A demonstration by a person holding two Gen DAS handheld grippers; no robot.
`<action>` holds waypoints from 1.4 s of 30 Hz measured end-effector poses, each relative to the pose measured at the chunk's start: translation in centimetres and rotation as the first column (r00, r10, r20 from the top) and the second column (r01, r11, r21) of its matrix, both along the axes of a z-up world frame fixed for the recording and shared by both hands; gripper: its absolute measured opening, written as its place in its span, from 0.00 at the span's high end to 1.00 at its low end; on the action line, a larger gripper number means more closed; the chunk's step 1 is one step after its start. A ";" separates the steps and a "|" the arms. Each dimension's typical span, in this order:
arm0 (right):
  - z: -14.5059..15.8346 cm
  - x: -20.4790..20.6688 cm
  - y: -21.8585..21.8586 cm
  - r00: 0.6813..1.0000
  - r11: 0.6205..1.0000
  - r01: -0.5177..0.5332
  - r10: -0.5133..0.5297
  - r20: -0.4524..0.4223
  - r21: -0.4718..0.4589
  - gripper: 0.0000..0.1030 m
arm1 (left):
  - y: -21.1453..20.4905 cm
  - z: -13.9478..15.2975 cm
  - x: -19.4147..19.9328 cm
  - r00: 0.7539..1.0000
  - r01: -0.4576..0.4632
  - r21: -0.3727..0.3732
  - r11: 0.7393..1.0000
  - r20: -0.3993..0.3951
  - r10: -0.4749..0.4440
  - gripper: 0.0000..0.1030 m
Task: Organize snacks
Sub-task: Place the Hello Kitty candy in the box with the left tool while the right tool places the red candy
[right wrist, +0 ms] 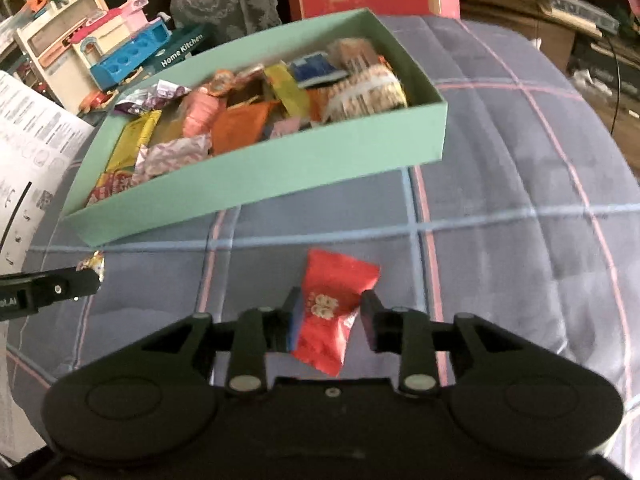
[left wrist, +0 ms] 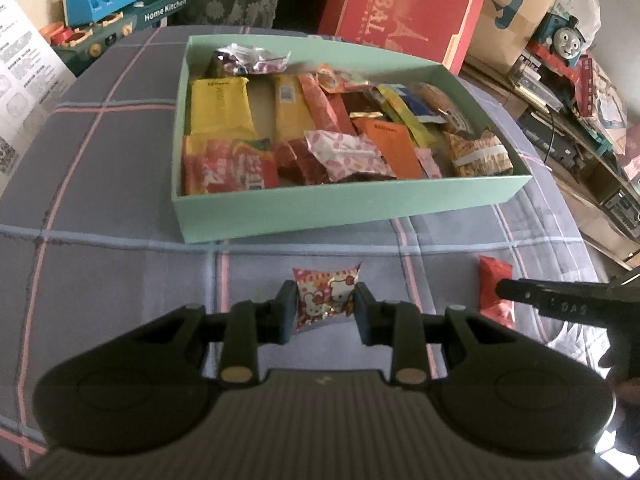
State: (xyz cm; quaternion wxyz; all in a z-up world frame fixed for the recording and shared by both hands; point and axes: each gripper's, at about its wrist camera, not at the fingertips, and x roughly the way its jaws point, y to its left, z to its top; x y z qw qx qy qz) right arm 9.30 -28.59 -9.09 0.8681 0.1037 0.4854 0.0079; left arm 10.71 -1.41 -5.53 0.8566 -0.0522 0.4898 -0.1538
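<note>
- Nearest in the left wrist view, the left gripper point(left wrist: 325, 307) is closed on a small cartoon-cat snack packet point(left wrist: 325, 300); both pads press on the sides of the packet, one on each side.
- This packet stands between the fingers, above the checked grey cloth point(left wrist: 120, 280), and its upper end rises past the fingertips.
- In the right wrist view, the right gripper point(right wrist: 331, 316) has a red snack packet point(right wrist: 334, 308) between its fingers.
- The left pad lies against the side of the red packet; on the right side a small gap seems to show between the pad and the wrapper, so I cannot tell if the grip is firm.
- The red packet is tilted, its wide top end points away beyond the fingertips, and its lower corner reaches back toward the gripper body.
- In the left wrist view the same red packet appears at the right, partly behind the dark finger of the right gripper.
- Farther on the cloth stands an open mint-green box point(left wrist: 320, 216), well apart from both packets.
- The box holds many snacks: yellow packets point(left wrist: 222, 108) at the left, a red and yellow bag point(left wrist: 228, 166) at the near left corner, a pink flowered packet point(left wrist: 344, 152) and an orange packet point(left wrist: 394, 144) in the middle, a wrapped biscuit pack point(left wrist: 480, 152) at the right, and a silver-purple wrapper point(left wrist: 252, 58) at the far side.
- Behind the box leans a large red carton point(left wrist: 400, 8), with toys to the left and to the right.
</note>
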 end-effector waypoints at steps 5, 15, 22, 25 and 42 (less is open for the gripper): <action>-0.7 0.2 0.2 1.000 1.000 0.022 -0.022 -0.007 0.018 0.62 | -0.4 0.0 -0.2 1.000 0.014 0.004 1.000 0.004 -0.014 0.71; -1.0 -0.3 2.4 1.000 0.996 -0.013 0.014 0.014 -0.093 0.70 | -0.3 -0.2 0.0 1.000 0.008 0.007 1.000 -0.011 -0.008 0.71; 3.0 0.3 0.6 0.995 0.999 0.023 -0.019 0.093 -0.042 0.71 | -0.2 1.4 0.8 0.999 0.020 0.001 1.000 0.033 -0.020 0.71; 5.1 1.6 -0.2 0.991 1.000 0.025 -0.024 0.129 -0.006 0.71 | -0.2 2.6 1.9 0.997 0.022 0.012 1.000 0.069 -0.023 0.71; 6.8 12.4 -2.0 0.983 0.995 0.029 -0.046 0.180 0.097 0.70 | -1.6 4.7 14.5 0.990 -0.051 0.099 0.994 0.136 0.038 0.71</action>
